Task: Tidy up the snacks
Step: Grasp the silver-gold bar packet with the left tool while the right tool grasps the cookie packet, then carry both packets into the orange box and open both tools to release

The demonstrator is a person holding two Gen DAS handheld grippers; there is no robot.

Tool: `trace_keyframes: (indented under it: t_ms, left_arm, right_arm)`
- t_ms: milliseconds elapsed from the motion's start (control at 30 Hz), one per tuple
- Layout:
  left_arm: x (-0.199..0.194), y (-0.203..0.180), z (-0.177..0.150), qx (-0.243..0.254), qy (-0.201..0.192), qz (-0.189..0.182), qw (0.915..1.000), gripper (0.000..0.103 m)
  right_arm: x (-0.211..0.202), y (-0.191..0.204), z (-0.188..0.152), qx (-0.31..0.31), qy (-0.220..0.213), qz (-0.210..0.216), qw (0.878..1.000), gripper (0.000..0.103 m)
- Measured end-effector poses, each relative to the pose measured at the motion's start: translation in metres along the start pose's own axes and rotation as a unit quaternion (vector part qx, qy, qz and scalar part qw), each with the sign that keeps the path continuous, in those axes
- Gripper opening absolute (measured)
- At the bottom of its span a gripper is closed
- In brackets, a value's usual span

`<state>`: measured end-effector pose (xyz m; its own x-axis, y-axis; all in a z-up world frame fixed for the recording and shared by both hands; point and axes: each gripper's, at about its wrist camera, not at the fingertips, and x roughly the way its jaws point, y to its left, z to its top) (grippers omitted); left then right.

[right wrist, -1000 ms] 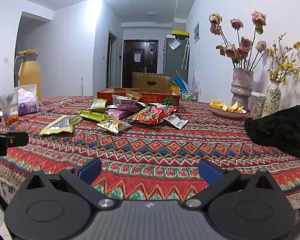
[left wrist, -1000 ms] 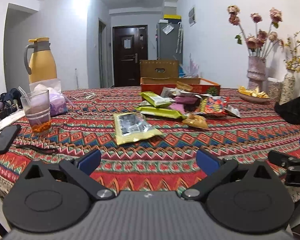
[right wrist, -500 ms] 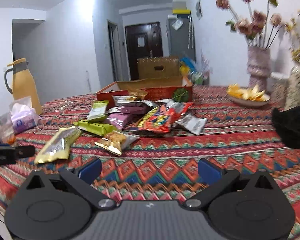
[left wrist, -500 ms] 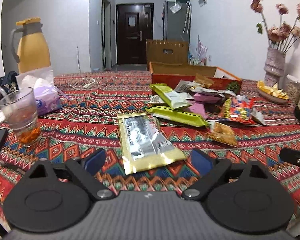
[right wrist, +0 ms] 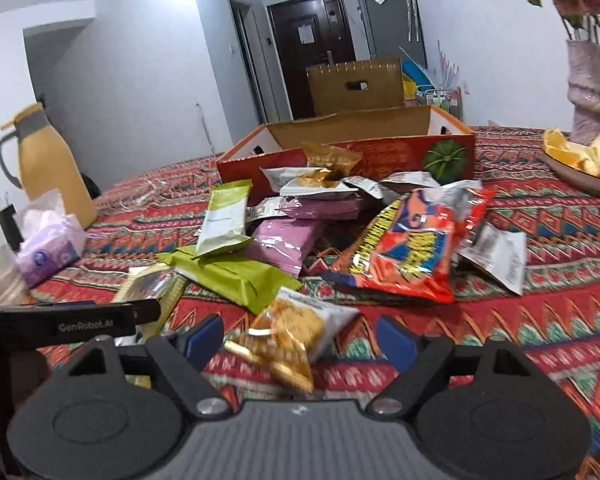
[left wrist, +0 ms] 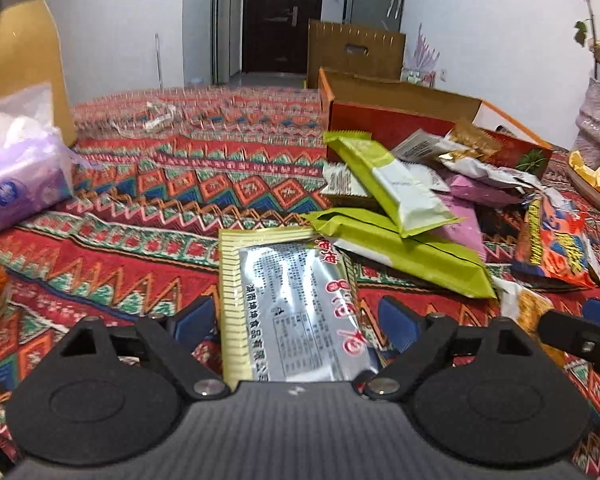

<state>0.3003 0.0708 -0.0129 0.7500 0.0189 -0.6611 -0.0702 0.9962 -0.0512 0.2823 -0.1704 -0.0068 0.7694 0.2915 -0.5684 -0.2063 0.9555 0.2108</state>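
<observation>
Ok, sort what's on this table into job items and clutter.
Job: gold-and-silver packet, green packets, red chip bag, pink packets, small gold snack, red box.
Clutter: thermos, tissue pack, vase, fruit dish.

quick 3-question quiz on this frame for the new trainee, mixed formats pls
1. True or false: the left tool is shut on the silver-and-gold packet.
2. Which snack lies between the right tool's fingers? A) red chip bag B) small golden snack pouch C) pink packet
3. Fill in: the open red box sits ____ the snack pile, as the right wrist view shows it.

Key: 1 false, its fingers stand open on either side of it. 2 B, the small golden snack pouch. 3 behind.
</observation>
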Motion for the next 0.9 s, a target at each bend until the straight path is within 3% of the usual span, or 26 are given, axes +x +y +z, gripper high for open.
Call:
trace_keyframes:
  t_ms: [100,233,333,567,900]
  left_arm:
    - [0.009,0.002,0.000,-0.009,0.002,0.008,0.9999,0.089]
    - [-0.002,-0.003,-0.008,0.011,-0.018,0.010,0.9997,0.055]
    - [-0.018,-0.003,-0.016,-0.002,-0.014,0.000,0.9999,0.049]
    - [-0.075,-0.011,-0.049,-0.003,-0.013,-0.039,0.9992,0.045]
    - [-0.146,-0.024,-0.050,0.013,-0.098,-0.028,0.9947,0.045]
  right_arm:
    - [0.019,0.003,0.004,0.003,0.008,-0.002,1.000,0.080]
    - [0.031,0.006,0.002,-0.005,0.019,-0.013,1.000,0.065]
    - [0.025,0.002,-0.003,-0.016,0.021,-0.014,1.000,0.045]
    - [-0.019,-0.013,-0.024,-0.040,0.002,-0.026,0.999,0.042]
    - [-0.091,-0.028,-0.042,-0.055,-0.038,-0.028,0.997,0.042]
